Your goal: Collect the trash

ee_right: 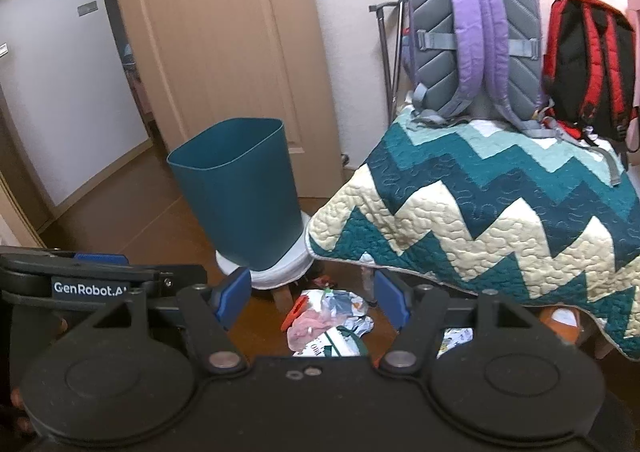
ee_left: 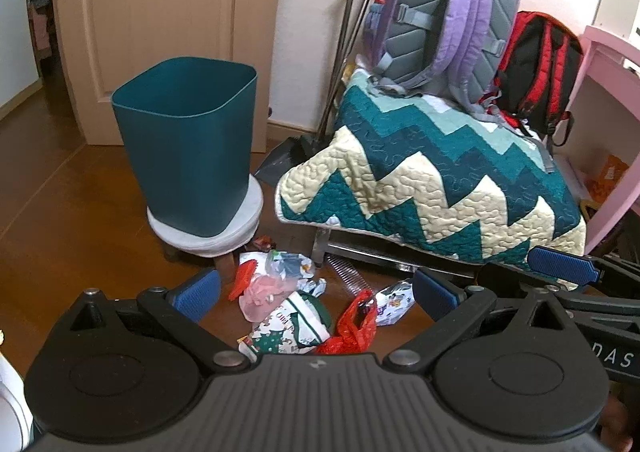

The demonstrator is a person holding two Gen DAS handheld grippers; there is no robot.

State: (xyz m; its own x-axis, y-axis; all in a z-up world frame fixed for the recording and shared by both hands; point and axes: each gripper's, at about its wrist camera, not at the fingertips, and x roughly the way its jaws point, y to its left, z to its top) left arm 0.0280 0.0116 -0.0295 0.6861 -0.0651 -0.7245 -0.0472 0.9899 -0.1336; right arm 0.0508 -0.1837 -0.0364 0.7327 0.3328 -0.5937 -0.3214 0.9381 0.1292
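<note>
A pile of trash (ee_left: 296,304) lies on the brown floor: a pink wrapper (ee_left: 262,292), a Christmas-print wrapper (ee_left: 292,328), a red plastic bag (ee_left: 354,326) and crumpled foil. The pile also shows in the right wrist view (ee_right: 328,316). A dark teal bin (ee_left: 188,147) stands on a low white stool (ee_left: 240,219) behind the pile; it also shows in the right wrist view (ee_right: 240,191). My left gripper (ee_left: 316,294) is open and empty, above the pile. My right gripper (ee_right: 312,300) is open and empty, above the pile too.
A chair under a teal and cream zigzag quilt (ee_left: 432,175) stands right of the pile, with a purple backpack (ee_left: 444,15) and a red and black backpack (ee_left: 540,71) on it. A dustpan (ee_left: 284,159) leans by the wall. A beige door (ee_left: 160,11) is behind the bin.
</note>
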